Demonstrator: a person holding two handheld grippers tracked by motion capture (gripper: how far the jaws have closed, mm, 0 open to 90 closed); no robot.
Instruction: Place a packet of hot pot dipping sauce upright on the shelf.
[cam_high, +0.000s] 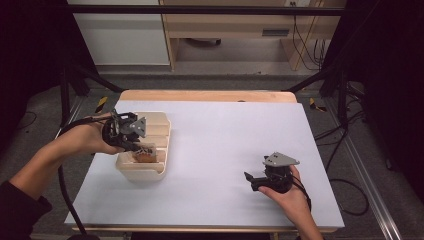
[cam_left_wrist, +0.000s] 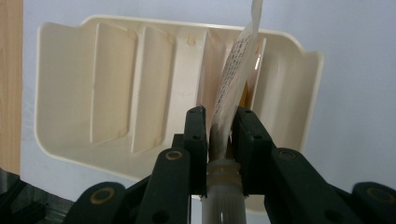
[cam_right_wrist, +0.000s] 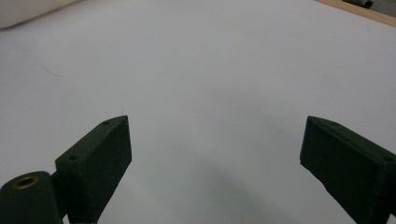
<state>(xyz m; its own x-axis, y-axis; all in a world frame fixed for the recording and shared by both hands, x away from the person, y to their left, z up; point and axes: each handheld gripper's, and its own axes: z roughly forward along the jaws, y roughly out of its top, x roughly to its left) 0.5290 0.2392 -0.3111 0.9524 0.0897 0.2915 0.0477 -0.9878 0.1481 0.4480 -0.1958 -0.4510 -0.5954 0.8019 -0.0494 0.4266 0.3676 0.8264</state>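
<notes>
Pouch, pinched at its neck by the left gripper, hangs over a slot of the cream rack; being limp, it could catch a divider and crumple or tip the rack. Right gripper rests open, empty, on the white table, a dim workshop behind.

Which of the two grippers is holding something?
The left gripper: its jaws pinch a spouted pouch over the slotted tray. The right gripper stands open, empty.

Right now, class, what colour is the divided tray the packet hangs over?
Cream; the tray shows best in the left gripper view.
</notes>
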